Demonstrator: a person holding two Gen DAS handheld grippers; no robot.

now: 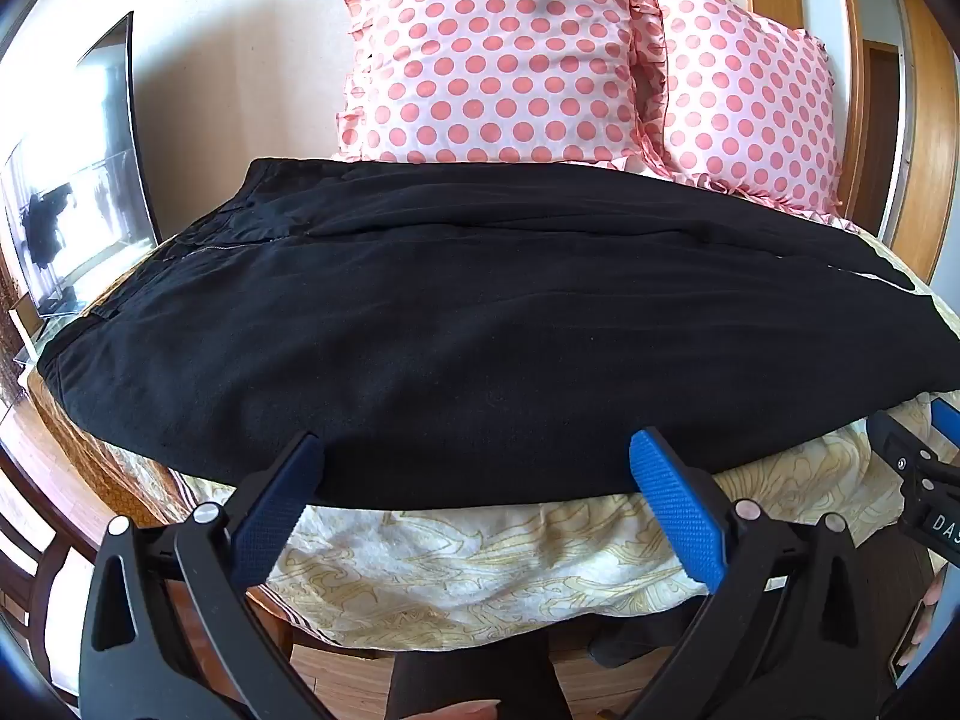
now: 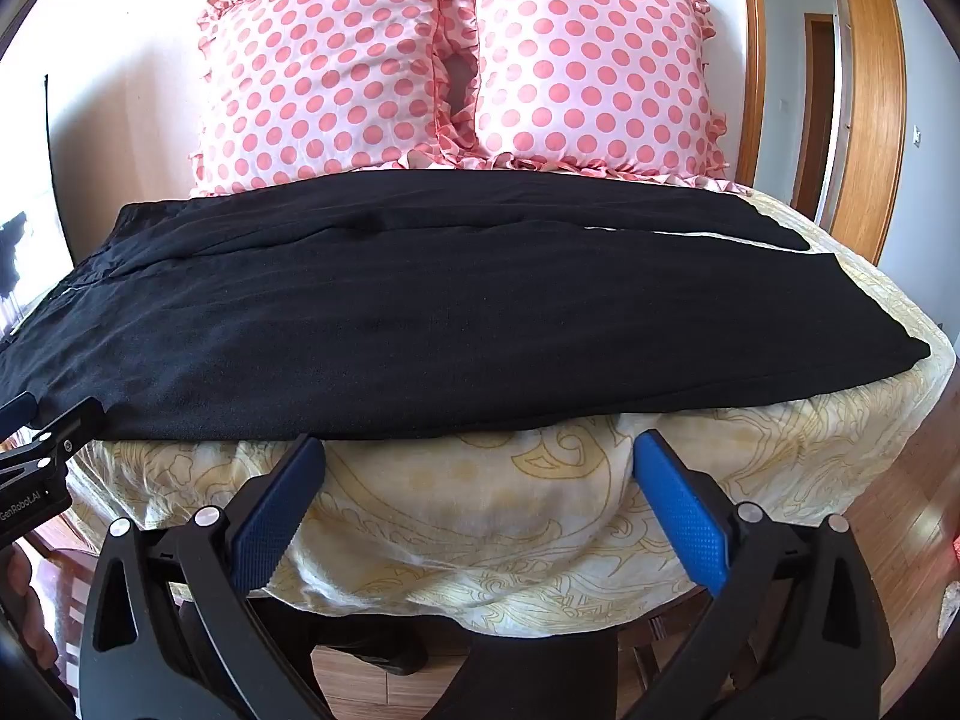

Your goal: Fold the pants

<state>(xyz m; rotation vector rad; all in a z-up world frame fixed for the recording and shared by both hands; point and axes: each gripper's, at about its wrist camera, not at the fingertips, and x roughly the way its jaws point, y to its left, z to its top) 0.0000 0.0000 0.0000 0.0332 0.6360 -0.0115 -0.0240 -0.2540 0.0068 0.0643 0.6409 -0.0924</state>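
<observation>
Black pants (image 1: 456, 324) lie spread flat across the bed's yellow-patterned blanket (image 1: 480, 564), waistband to the left, in front of two pink polka-dot pillows (image 1: 498, 54). The left gripper (image 1: 477, 468) hangs spread wide at the near hem, pinching nothing; the right gripper (image 2: 480, 468) is likewise spread wide and empty, just short of the pants' edge.

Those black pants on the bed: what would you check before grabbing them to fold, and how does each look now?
1. Black pants lie flat across the bed: ok.
2. Legs side by side, waist at the left: ok.
3. Left gripper open, at the near hem: ok.
4. Right gripper open, short of the hem: ok.
5. Pillows clear of the cloth: cannot tell, far edge meets them.
</observation>
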